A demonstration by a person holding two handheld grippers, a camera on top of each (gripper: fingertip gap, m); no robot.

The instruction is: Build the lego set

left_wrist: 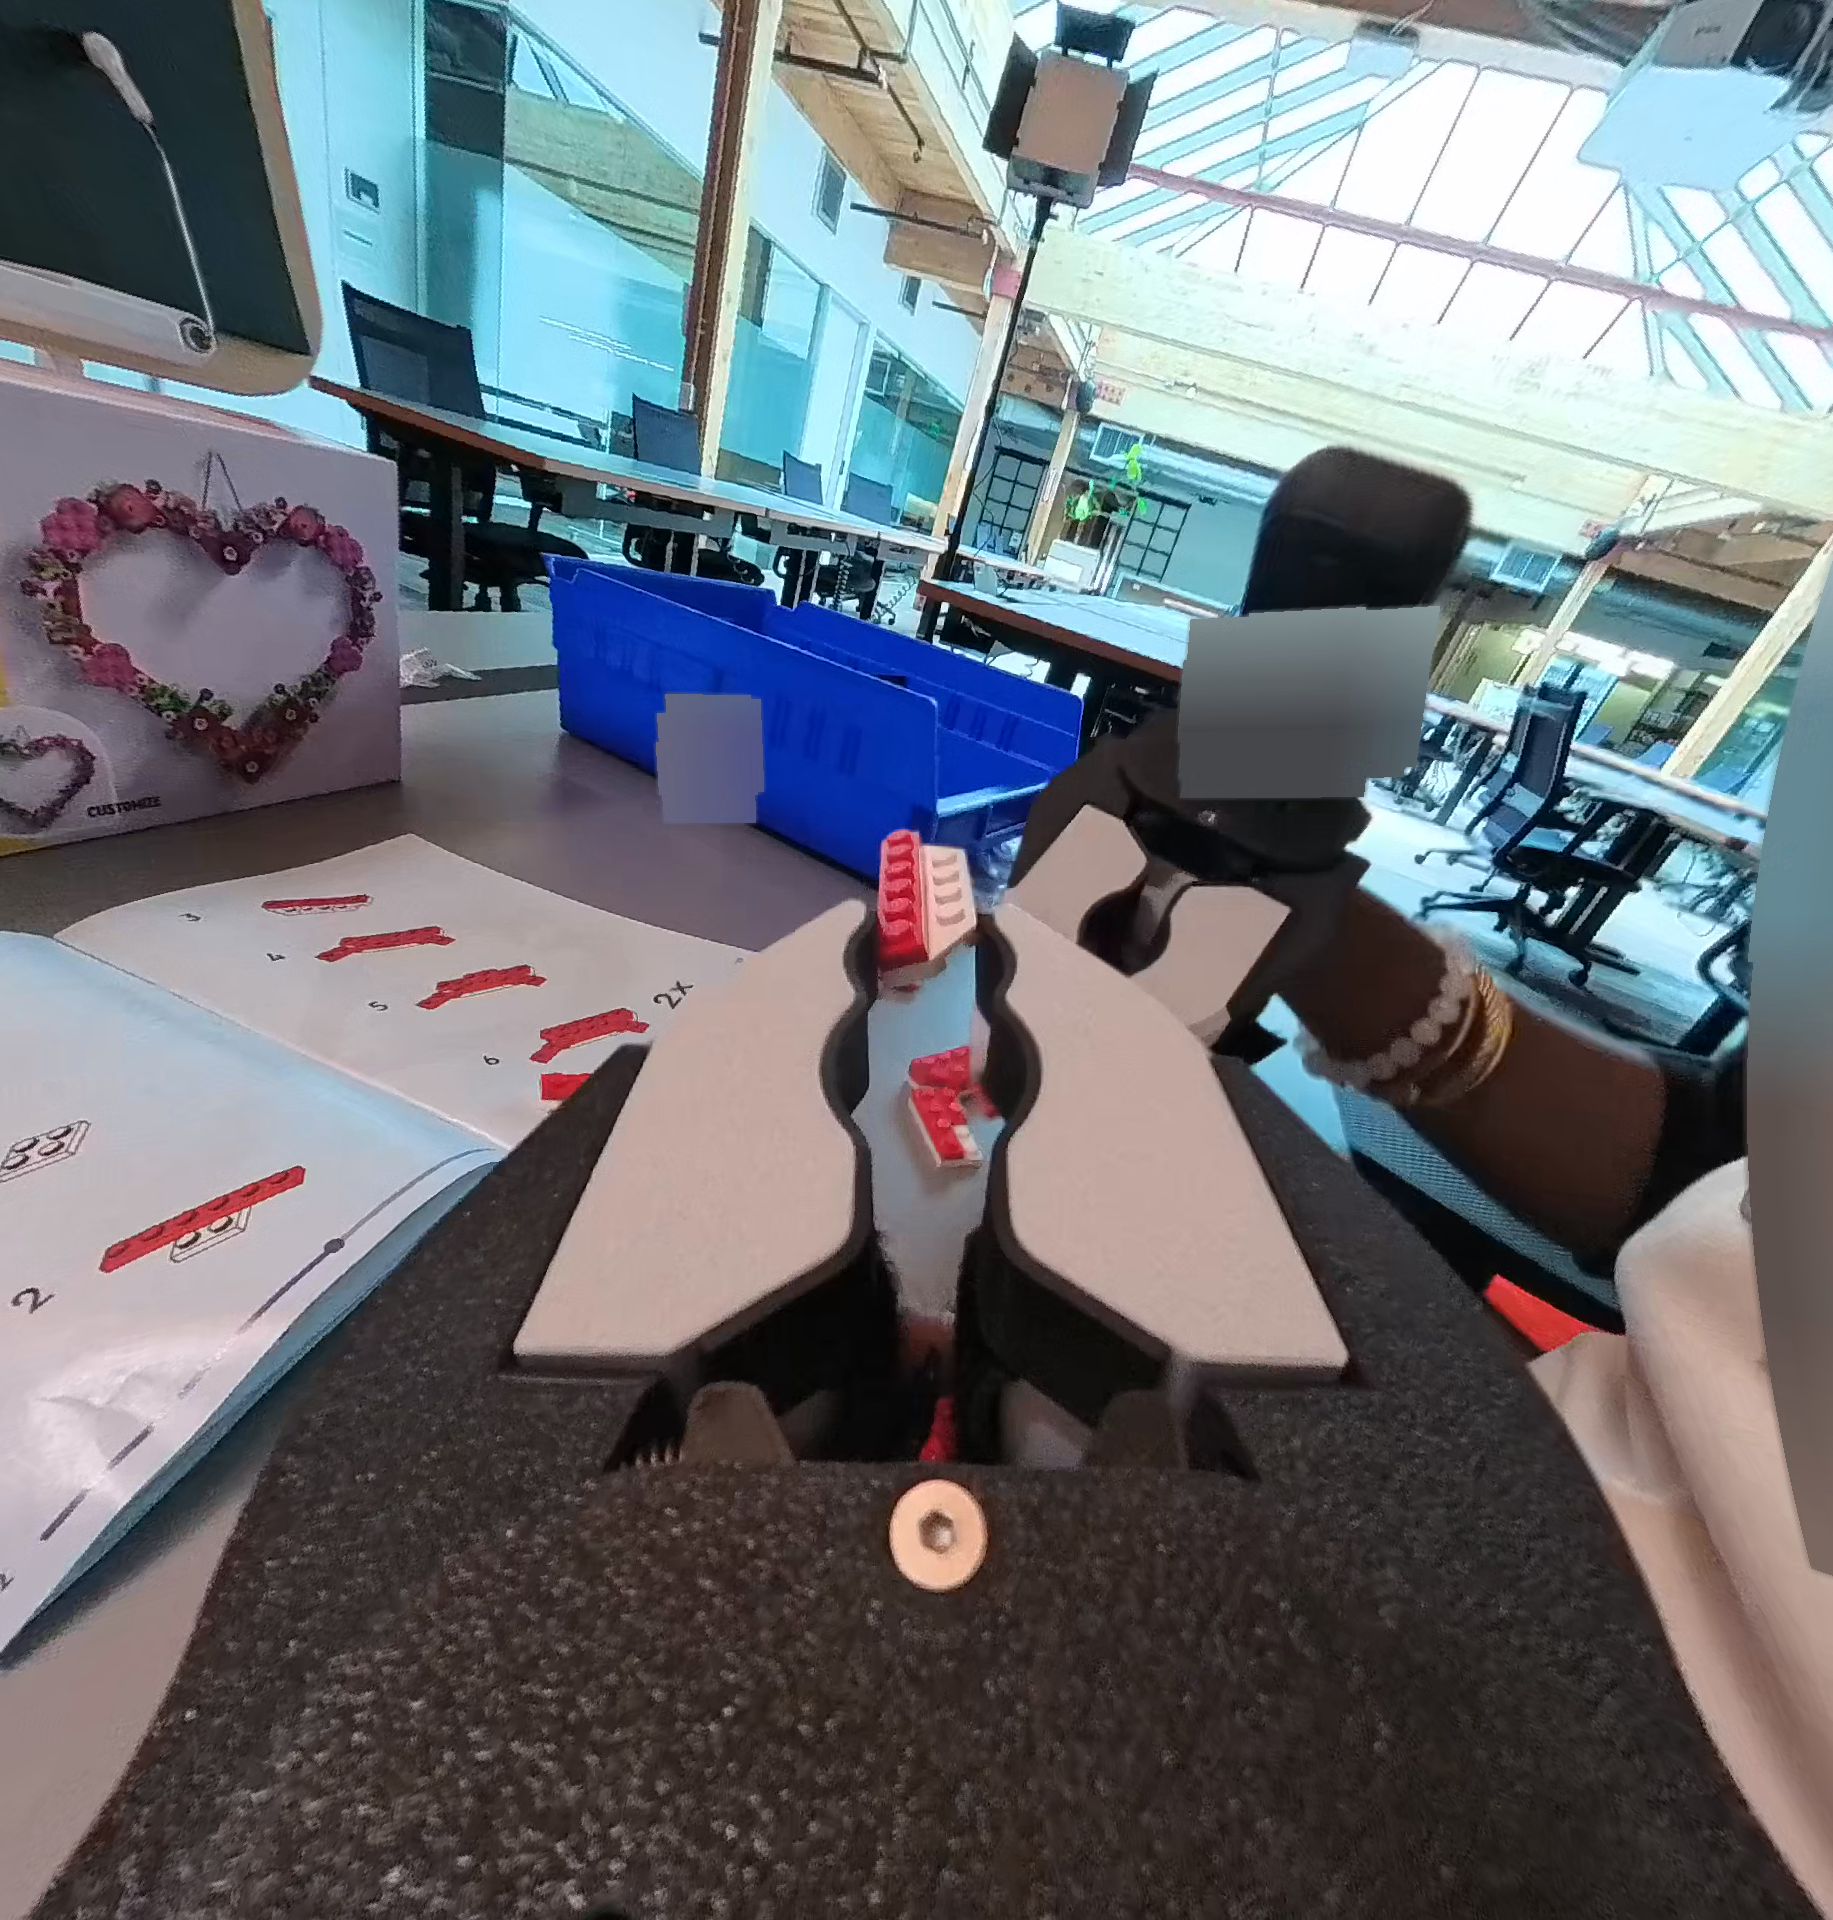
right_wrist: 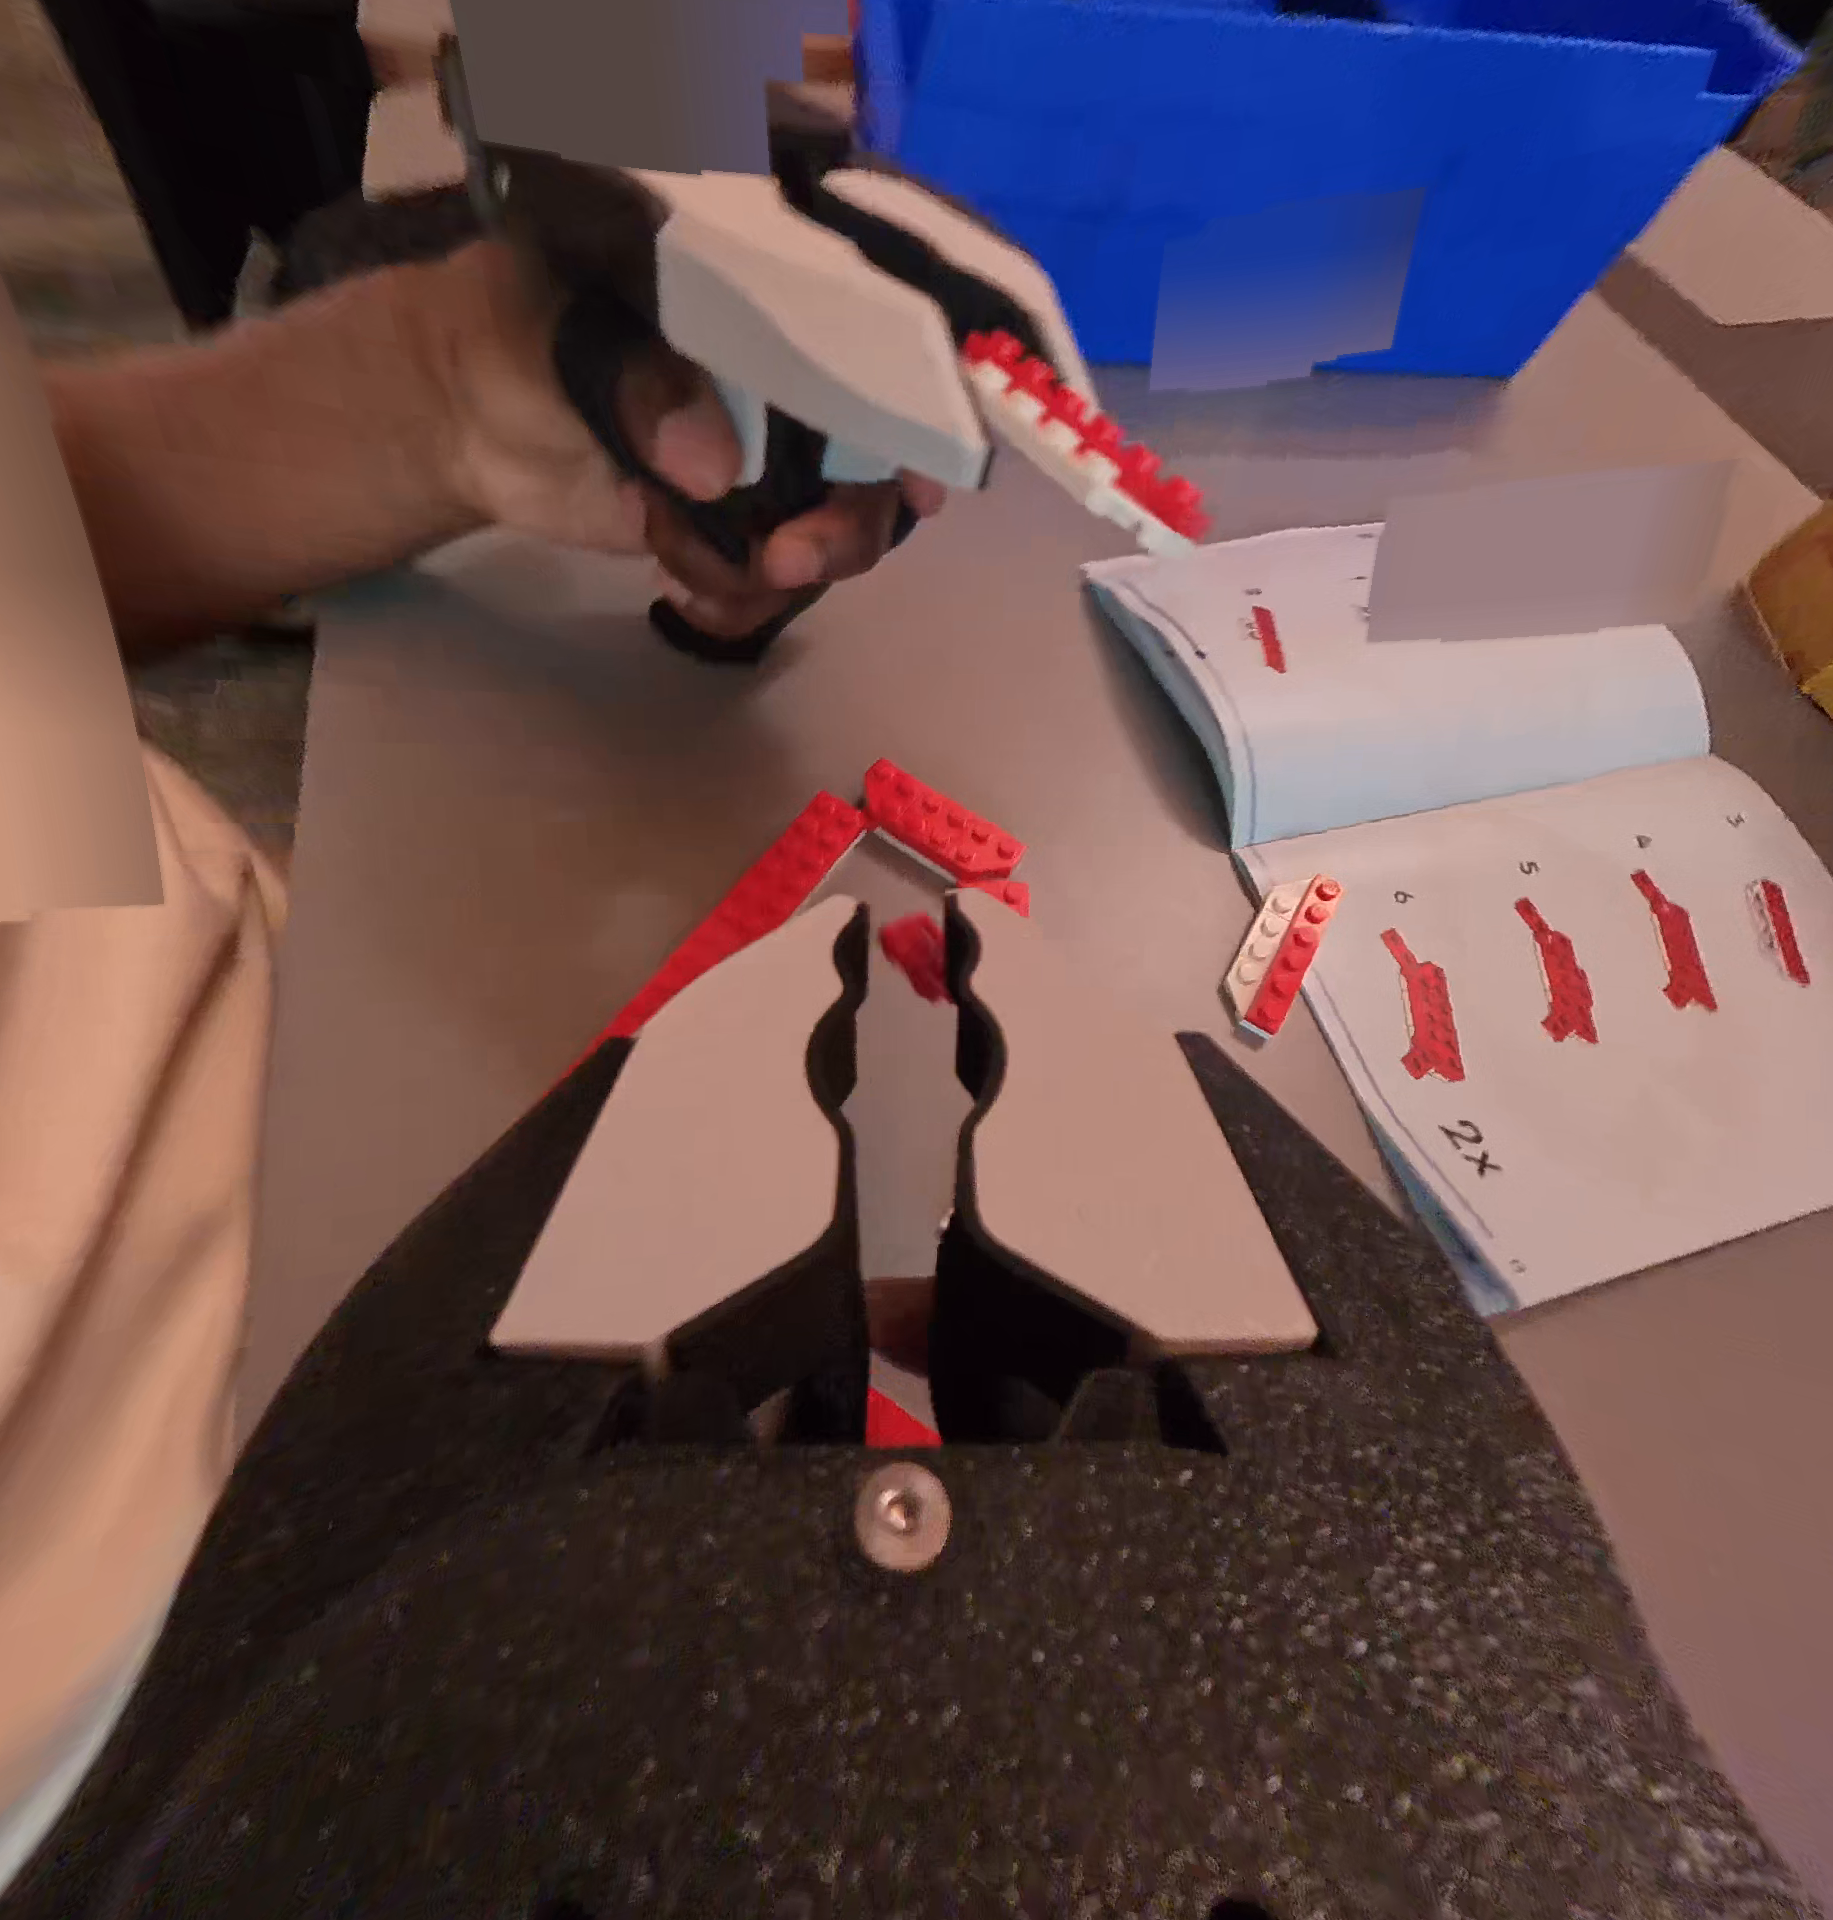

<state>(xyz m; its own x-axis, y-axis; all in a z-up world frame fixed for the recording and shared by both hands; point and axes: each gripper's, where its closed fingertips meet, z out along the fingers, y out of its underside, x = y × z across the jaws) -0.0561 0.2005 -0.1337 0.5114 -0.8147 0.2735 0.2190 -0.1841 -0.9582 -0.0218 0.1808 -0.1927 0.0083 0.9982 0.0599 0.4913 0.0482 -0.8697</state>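
Red-and-white plate assembly (right_wrist: 1088,447) sat clamped in your left gripper (left_wrist: 927,940), lifted above table (right_wrist: 538,748). Right gripper (right_wrist: 904,914) nearly closed, empty, over loose red plates (right_wrist: 943,826). Risk: shallow end-grip; pressing on next plate could pivot assembly loose.

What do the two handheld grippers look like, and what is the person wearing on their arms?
Both grippers, left gripper and right gripper, have flat light grey fingers with wavy black-edged inner sides, set in a speckled black body with a silver screw at the centre. The handles are black. One wrist carries a white bead bracelet and gold bangles. The person's clothing looks pale; its kind is unclear.
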